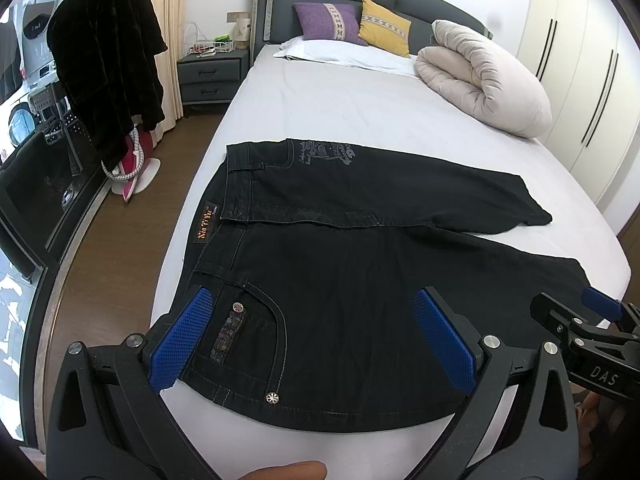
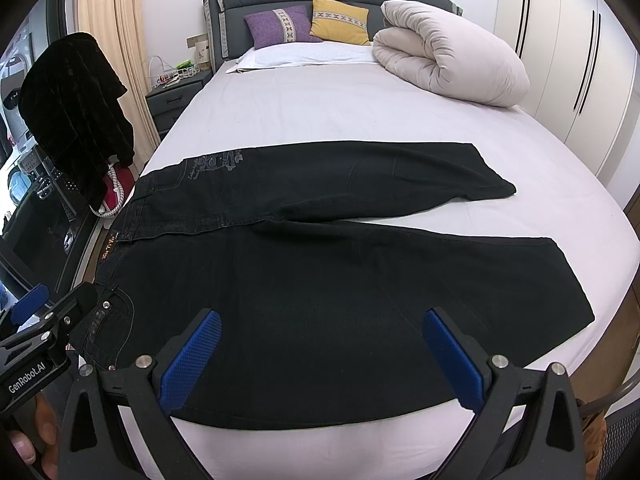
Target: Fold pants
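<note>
Black jeans (image 1: 360, 264) (image 2: 320, 280) lie spread flat on the bed, waistband to the left, both legs running right and apart. My left gripper (image 1: 316, 304) hovers open over the near hip pocket, blue pads wide apart, nothing between them. My right gripper (image 2: 322, 324) hangs open above the near leg's thigh, holding nothing. In the left wrist view the right gripper's (image 1: 596, 304) tip shows at the right, near the hem of the near leg. In the right wrist view the left gripper's (image 2: 48, 312) body shows at the left, by the pocket.
The bed's pale sheet (image 2: 320, 100) stretches back to a rolled duvet (image 2: 448, 56) and purple and yellow cushions (image 2: 280, 26). A dark garment (image 1: 108, 60) hangs over a stand left of the bed, beside a nightstand (image 1: 210, 76). White wardrobes (image 2: 560, 40) line the right wall.
</note>
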